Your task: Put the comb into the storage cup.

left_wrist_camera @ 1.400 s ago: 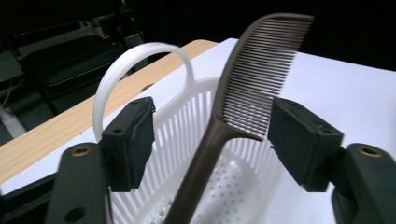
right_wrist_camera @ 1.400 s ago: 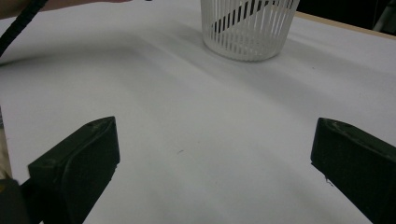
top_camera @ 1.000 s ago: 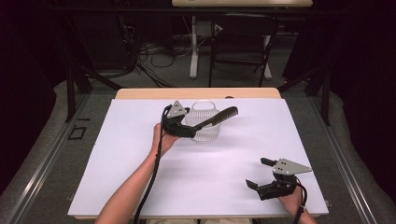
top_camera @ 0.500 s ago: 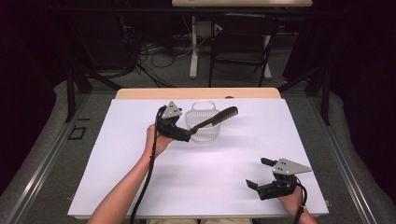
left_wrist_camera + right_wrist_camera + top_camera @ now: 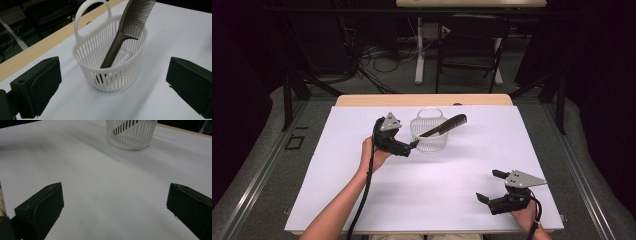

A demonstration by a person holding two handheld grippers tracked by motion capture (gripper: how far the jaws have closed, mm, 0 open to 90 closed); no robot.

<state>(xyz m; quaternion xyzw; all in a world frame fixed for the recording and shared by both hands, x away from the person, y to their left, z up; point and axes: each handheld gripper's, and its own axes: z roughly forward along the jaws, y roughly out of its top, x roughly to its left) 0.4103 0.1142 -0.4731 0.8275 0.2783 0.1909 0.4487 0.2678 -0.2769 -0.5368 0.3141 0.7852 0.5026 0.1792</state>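
A white slatted basket (image 5: 429, 142) with a loop handle stands at the table's back middle. A dark brown comb (image 5: 447, 125) leans in it, handle down and teeth out over the right rim. My left gripper (image 5: 409, 148) hovers just left of the basket, clear of it. Its jaws have just been opening and now stand wide with nothing between the pads. Its own view looks at the basket (image 5: 85, 57) and comb (image 5: 125, 37) between the left gripper (image 5: 112, 70) jaws. My right gripper (image 5: 488, 185) rests open near the front right corner.
White sheet (image 5: 337, 165) covers the table, with a wooden strip (image 5: 362, 100) along the far edge. In the right gripper view, bare sheet lies between the jaws of the right gripper (image 5: 113, 195), with the basket (image 5: 130, 137) farther off. Dark floor, cables and chair legs lie beyond.
My left gripper has drawn back to the left, away from the basket. The comb stays leaning in the basket. The right gripper has not moved.
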